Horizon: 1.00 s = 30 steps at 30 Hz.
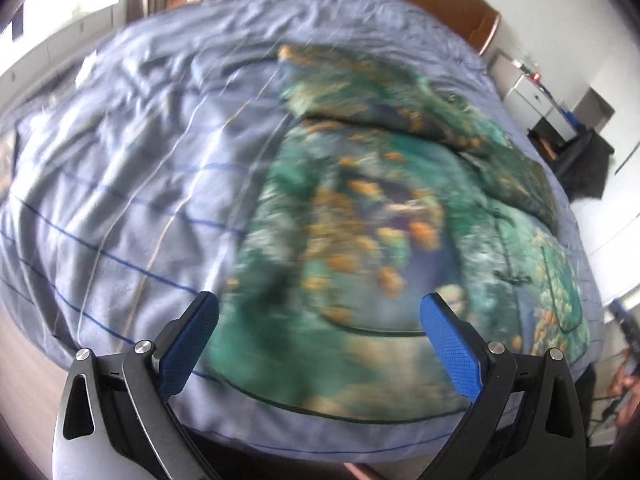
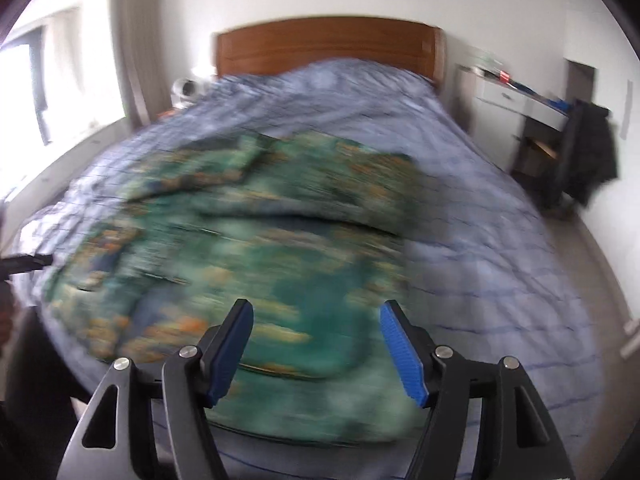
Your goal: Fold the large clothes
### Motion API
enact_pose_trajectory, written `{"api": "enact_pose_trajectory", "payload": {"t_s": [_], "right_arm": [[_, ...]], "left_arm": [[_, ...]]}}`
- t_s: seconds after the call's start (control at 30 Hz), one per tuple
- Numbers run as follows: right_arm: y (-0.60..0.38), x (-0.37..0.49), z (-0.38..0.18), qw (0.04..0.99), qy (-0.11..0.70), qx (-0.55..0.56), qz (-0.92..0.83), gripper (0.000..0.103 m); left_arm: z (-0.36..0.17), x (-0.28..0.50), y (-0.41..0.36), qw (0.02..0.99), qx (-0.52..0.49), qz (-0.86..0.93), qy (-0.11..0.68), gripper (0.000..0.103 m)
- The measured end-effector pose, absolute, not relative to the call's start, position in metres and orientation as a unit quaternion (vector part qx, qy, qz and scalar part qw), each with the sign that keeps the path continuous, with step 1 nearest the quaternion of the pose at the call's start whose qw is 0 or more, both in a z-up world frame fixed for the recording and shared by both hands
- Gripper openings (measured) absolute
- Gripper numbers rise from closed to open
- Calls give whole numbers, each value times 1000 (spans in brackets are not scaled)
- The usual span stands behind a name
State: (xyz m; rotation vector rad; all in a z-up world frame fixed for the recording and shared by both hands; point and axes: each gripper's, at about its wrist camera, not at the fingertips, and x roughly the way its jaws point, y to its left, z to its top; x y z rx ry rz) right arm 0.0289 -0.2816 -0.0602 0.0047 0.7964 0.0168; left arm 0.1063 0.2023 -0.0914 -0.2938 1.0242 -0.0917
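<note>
Left wrist view shows my left gripper (image 1: 318, 312) spread and empty above the green floral garment (image 1: 360, 216) spread on the bed (image 1: 120, 140); my right gripper (image 2: 316, 320) is likewise spread; I should pinch the near hem squarely at both corners.

We list: garment (image 1: 360, 216), soft printed cloth, matt; bed cover (image 1: 120, 152), wrinkled striped cloth; headboard (image 2: 328, 46), smooth glossy wood; left tool (image 1: 320, 344) pads (image 1: 452, 348), textured blue.

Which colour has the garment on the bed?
Green garment with orange patches; clearest in left wrist view.
</note>
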Motion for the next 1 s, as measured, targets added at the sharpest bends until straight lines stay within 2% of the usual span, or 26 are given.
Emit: {"api": "enact_pose_trajectory", "payload": {"t_s": [0.17, 0.3, 0.43, 0.47, 0.5, 0.53, 0.6, 0.7, 1.0], "right_arm": [[-342, 39, -108, 874, 480, 72, 4, 68], [-351, 44, -145, 850, 512, 115, 36, 68], [-343, 50, -156, 840, 519, 138, 83, 69], [-340, 52, -157, 835, 524, 141, 95, 62], [-336, 53, -154, 833, 528, 130, 101, 38], [-333, 53, -151, 834, 528, 120, 105, 28], [-331, 55, -142, 835, 526, 120, 108, 17], [-331, 53, -124, 841, 512, 127, 117, 15], [-339, 45, -91, 852, 488, 145, 122, 14]], "left_arm": [[-133, 128, 224, 830, -142, -59, 536, 101], [-145, 130, 216, 829, -119, -69, 542, 102], [-147, 126, 206, 823, -97, -98, 551, 101], [-147, 124, 204, 818, -95, -106, 558, 93], [-145, 122, 201, 814, -93, -110, 562, 71], [-144, 119, 199, 810, -85, -108, 570, 62], [-138, 116, 198, 810, -82, -102, 571, 22], [-126, 115, 198, 810, -102, -98, 569, 12], [-84, 86, 196, 831, -135, -114, 527, 10]]}}
